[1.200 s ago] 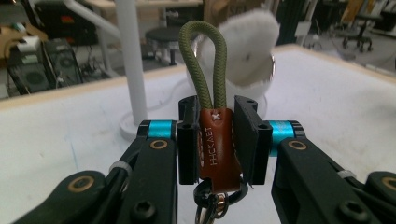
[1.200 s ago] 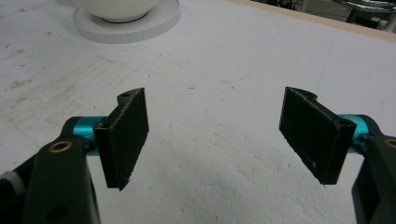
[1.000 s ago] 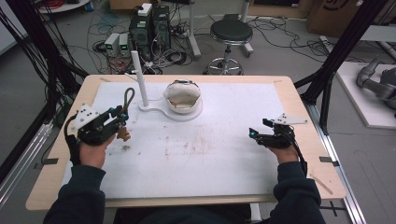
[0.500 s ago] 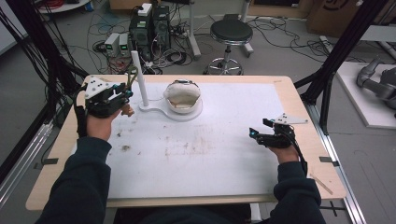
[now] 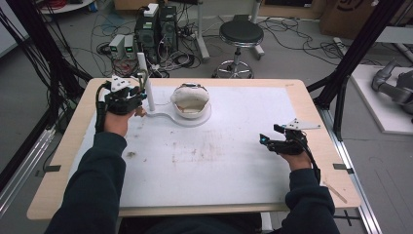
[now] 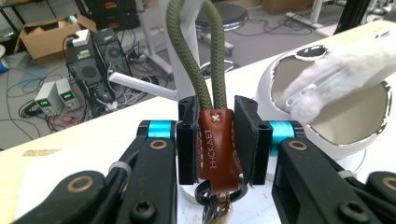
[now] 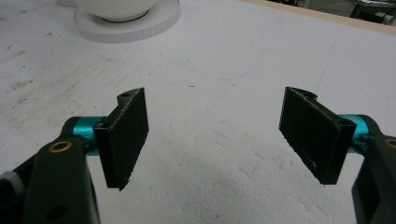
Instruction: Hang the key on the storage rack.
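Note:
My left gripper (image 6: pixel 217 140) is shut on the brown leather tab (image 6: pixel 215 149) of a key fob. The fob's olive cord loop (image 6: pixel 189 60) rises above the jaws, and metal rings hang below the tab. In the high view the left gripper (image 5: pixel 138 96) is at the far left of the table, right beside the white upright post (image 5: pixel 145 80), with the cord loop (image 5: pixel 141 74) near the post's top. A white bowl (image 5: pixel 191 109) holding a fuzzy white item (image 6: pixel 336 70) stands just right of the post. My right gripper (image 5: pixel 268 140) rests open over the mat with nothing between its jaws (image 7: pixel 215 130).
The post and the bowl share a flat white base (image 5: pixel 163 117) on the white mat (image 5: pixel 219 165). Beyond the table's far edge are a stool (image 5: pixel 240 34), power supplies (image 5: pixel 122 46) and cables on the floor. Black frame legs (image 5: pixel 350 58) flank the table.
My left hand has carried the key fob away from me, from the mat's left side up to the white post. The right hand has stayed in place.

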`<state>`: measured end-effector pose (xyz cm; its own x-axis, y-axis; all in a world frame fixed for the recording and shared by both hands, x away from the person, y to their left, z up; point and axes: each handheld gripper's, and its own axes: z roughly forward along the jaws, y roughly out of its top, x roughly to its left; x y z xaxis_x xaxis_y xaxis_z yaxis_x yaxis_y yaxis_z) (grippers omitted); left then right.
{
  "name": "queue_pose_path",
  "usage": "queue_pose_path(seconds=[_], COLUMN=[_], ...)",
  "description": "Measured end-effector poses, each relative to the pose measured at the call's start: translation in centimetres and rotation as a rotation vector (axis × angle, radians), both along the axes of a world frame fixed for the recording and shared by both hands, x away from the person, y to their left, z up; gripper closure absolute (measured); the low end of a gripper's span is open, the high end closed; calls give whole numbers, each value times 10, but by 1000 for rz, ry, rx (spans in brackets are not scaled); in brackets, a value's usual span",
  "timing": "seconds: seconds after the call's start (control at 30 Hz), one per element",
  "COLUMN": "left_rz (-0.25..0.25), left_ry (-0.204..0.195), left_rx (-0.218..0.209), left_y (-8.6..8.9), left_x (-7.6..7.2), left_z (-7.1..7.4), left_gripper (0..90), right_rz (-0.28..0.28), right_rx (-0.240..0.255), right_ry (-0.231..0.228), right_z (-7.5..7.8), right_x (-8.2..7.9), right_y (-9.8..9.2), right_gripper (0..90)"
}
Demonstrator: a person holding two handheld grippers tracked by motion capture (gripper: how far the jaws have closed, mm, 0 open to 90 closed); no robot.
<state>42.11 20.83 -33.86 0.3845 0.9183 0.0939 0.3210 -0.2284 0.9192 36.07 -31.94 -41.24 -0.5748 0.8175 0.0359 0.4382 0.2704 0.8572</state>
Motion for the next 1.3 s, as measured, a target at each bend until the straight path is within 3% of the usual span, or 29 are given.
queue_pose_path(seconds=[0.3, 0.47, 0.57, 0.67, 0.7, 0.8, 0.9, 1.0, 1.03, 1.17, 1.3], left_rz=[-11, -1, 2, 1, -11, -26, -78, -100, -139, -178, -192], left_ry=[31, 23, 29, 39, 27, 17, -33, -48, -63, -72, -46], left_rx=[18, 10, -24, -60, -102, -130, -195, -218, -248, -247, -231], left_y=[-4, -1, 6, 10, 14, 18, 27, 30, 34, 35, 32], left_x=[3, 0, -6, -11, -18, -25, -43, -50, -57, -67, -75], left_z=[-6, -9, -16, -20, -24, -27, -37, -41, -45, -54, -65], left_gripper=[686, 641, 497, 414, 399, 340, 224, 217, 217, 217, 218], right_rz=[-1, 2, 0, 0, -1, -1, 0, 2, 4, 6, 3], right_rx=[9, 10, 13, 14, 14, 17, 13, 12, 15, 20, 34], right_ry=[-3, -4, -3, -3, -2, -2, -8, -9, -12, -11, -15], right_z=[0, 0, 0, 1, 1, 1, 1, 1, 1, 0, -1], right_x=[-1, -1, -1, -1, -1, -2, -1, -2, -2, -1, 0], right_y=[-2, -2, -2, -2, -2, -2, -2, -3, -3, -3, -5], right_gripper=[243, 243, 243, 243, 243, 243, 243, 243, 242, 242, 242])
